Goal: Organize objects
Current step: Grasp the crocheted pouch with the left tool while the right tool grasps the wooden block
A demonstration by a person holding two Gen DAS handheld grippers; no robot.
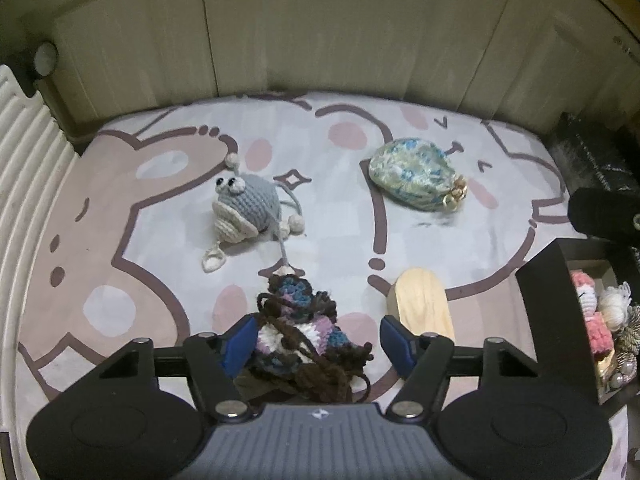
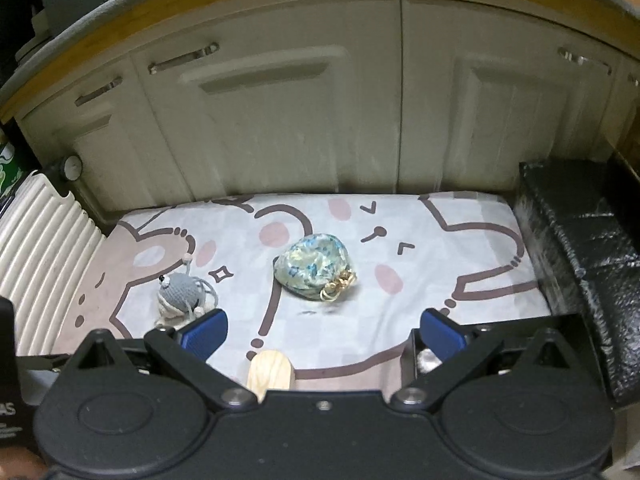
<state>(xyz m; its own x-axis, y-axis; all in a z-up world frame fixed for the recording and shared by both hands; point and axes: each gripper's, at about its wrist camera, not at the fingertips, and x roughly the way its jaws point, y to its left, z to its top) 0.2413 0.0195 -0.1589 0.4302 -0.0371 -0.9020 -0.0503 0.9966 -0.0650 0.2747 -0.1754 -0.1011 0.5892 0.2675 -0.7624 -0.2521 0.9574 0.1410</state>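
- I judge the sorting partly done: the black box [image 1: 560, 320] already holds pink and white knitted bits and some beaded pieces, as far as I can make out.
- Four things are left out on the patterned mat [image 1: 340, 220], all on the side of the box away from its open top.
- Nearest me, well left of the box, lies the multicoloured crochet piece [image 1: 298, 340]; my left gripper [image 1: 318, 340] straddles it, jaws apart, one pad touching its edge and the other clear, so I have no grip yet.
- The wooden block [image 1: 424, 304] lies just beside the box.
- The grey crochet toy [image 1: 244, 208] and the blue floral pouch [image 1: 416, 178] sit well beyond the box.
- My right gripper [image 2: 322, 334] hangs over the mat, jaws apart and empty.
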